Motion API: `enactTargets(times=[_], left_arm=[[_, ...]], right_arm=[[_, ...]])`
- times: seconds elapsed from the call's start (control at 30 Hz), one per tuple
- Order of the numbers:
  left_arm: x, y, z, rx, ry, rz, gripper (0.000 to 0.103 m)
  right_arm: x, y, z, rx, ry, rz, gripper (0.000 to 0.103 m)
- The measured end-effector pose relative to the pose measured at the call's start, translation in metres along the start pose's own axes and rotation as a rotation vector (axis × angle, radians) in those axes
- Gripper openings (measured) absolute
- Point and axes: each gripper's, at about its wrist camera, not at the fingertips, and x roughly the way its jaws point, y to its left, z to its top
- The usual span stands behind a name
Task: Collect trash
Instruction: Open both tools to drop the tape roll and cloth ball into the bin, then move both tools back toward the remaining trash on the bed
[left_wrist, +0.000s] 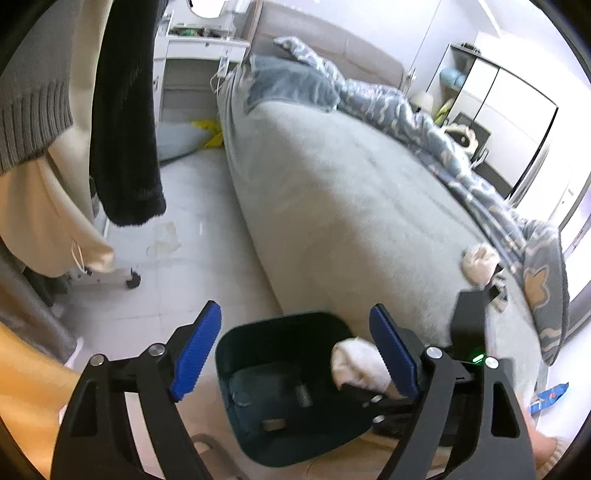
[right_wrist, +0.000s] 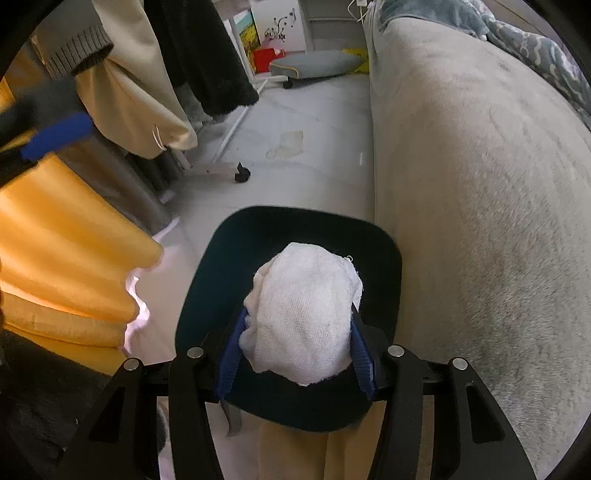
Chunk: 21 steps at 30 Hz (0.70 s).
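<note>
The left tool (left_wrist: 295, 350) points steeply downward with its blue pads (left_wrist: 195, 350) spread wide apart and nothing between them. The right tool (right_wrist: 299, 332) tilts down more steeply still, its two blue pads (right_wrist: 231, 358) pressed against the sides of a white wad (the only thing either tool holds). In the left wrist view the right tool's black body sits just beside the left tool's right finger.

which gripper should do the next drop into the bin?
Right. The right gripper is shut on the white wad directly over the dark bin. The left gripper is open, holding nothing.
</note>
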Motion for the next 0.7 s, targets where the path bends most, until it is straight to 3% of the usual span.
enactTargets(times=[0.33,0.47,0.53,0.7], left_arm=[[-0.014,-0.011,0.011,-0.007,-0.081,-0.009,0.086],[-0.019,-0.013,0.015,-0.015,-0.108,-0.013,0.086],[-0.021,-0.017,0.018,-0.011,-0.119,-0.014,0.086],[-0.022,-0.031,0.023,0.043,-0.144,0.019,0.088]], right_arm=[[0.006,0.004,-0.004,-0.016,0.027,0.028,0.07],[-0.014,0.005,-0.002,-0.044,-0.038,0.027,0.082],[-0.024,0.003,0.0,-0.057,-0.078,0.03,0.094],[-0.061,-0.014,0.005,-0.032,-0.201,0.025,0.1]])
